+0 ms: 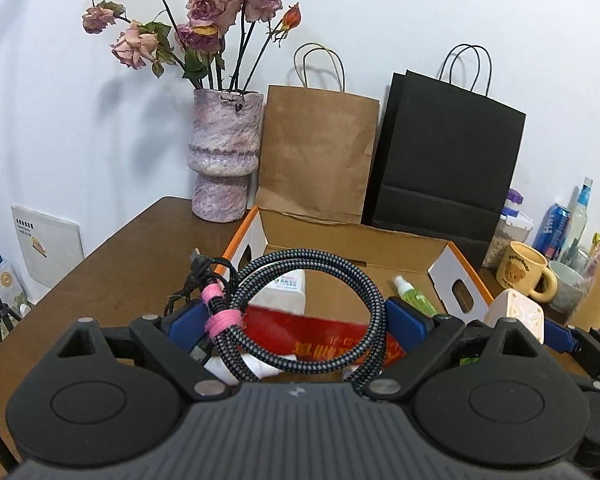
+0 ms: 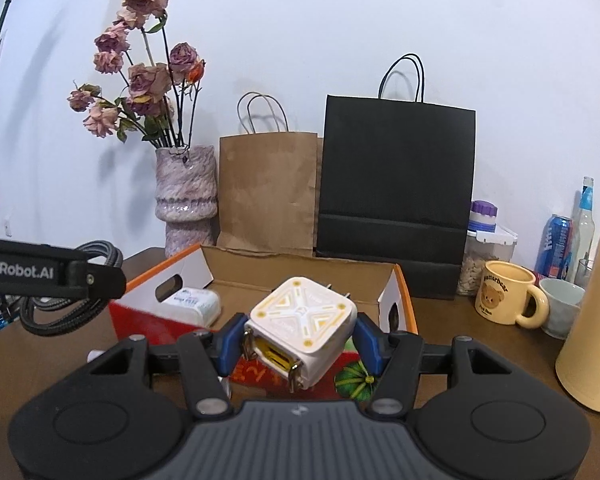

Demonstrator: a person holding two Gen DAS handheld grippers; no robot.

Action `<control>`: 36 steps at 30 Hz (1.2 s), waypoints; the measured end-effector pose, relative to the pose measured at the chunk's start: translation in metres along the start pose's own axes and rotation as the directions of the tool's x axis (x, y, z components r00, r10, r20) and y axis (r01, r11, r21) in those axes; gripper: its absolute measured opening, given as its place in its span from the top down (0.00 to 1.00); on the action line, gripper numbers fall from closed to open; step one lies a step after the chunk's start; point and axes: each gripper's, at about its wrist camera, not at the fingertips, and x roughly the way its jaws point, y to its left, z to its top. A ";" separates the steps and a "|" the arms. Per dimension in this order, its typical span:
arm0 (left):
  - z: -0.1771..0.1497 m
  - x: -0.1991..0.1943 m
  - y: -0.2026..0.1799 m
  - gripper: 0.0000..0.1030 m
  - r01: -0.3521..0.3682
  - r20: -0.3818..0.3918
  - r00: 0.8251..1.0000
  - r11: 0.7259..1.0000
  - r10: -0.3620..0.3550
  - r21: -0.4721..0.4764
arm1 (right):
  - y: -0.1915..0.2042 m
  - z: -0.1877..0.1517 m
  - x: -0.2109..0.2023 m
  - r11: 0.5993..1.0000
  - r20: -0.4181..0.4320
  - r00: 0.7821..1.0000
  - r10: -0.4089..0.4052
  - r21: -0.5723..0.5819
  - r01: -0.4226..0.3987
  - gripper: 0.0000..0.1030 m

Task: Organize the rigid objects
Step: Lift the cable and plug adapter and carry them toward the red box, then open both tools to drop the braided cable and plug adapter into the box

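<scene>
Fingers point(image 2: 231, 344) of the right gripper point(image 2: 298, 340) are clamped on the charger point(image 2: 304, 326), a white cube with yellow trim and metal prongs, held tilted above the near edge of the box point(image 2: 400, 280). Its hard, smooth shell looks light but slippery; flat opposite faces, as taken now, seem the safest hold, clear of the prongs. At nine o'clock in that view, the left gripper point(image 1: 296, 322) carries the cable point(image 1: 300, 316), a braided coil bound with a pink tie point(image 1: 218, 316); its fingers stand wide, pressing the loop's outer sides. The coil looks springy, so it may sag or slip. Behind the box stand a vase point(image 2: 186, 204) and paper bags point(image 2: 268, 188); a mug point(image 2: 504, 298) sits on the counter point(image 2: 480, 344) at three o'clock.
</scene>
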 end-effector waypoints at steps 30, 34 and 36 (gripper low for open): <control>0.044 0.106 -0.016 0.08 -0.041 0.006 0.999 0.999 0.041 0.017 | -0.020 0.035 0.124 1.000 -0.058 0.998 0.014 0.011 -0.013 0.45; 0.048 0.119 -0.018 0.08 -0.052 0.008 0.999 0.998 0.052 0.029 | -0.022 0.038 0.141 1.000 -0.074 0.997 0.014 0.005 -0.014 0.45; 0.050 0.125 -0.018 0.08 -0.055 0.010 0.998 0.998 0.054 0.033 | -0.023 0.038 0.149 1.000 -0.081 0.997 0.013 0.001 -0.013 0.45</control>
